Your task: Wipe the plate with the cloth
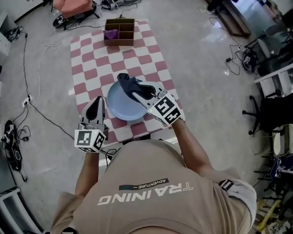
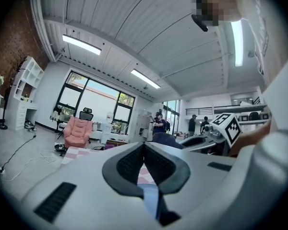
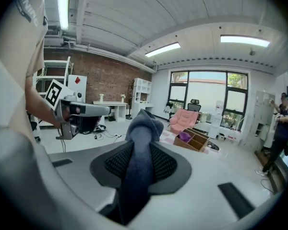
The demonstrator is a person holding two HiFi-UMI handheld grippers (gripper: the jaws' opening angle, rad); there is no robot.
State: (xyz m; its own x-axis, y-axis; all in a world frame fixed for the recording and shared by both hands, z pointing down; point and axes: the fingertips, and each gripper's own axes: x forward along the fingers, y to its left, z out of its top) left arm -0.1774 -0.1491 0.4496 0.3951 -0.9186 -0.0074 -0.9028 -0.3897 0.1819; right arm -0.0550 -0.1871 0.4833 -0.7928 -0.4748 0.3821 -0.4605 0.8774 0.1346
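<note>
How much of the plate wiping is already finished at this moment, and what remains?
Done: the right tool is clamped on the dark cloth, and the left tool grips the rim of the blue plate. In hand: the cloth is over the plate's far edge, above the checked mat. Left: the wiping itself; no frame shows whether any stroke has been made.

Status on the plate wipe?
Left hand-held gripper shut on plate rim. Right hand-held gripper shut on cloth, over plate. Wooden box well clear.
</note>
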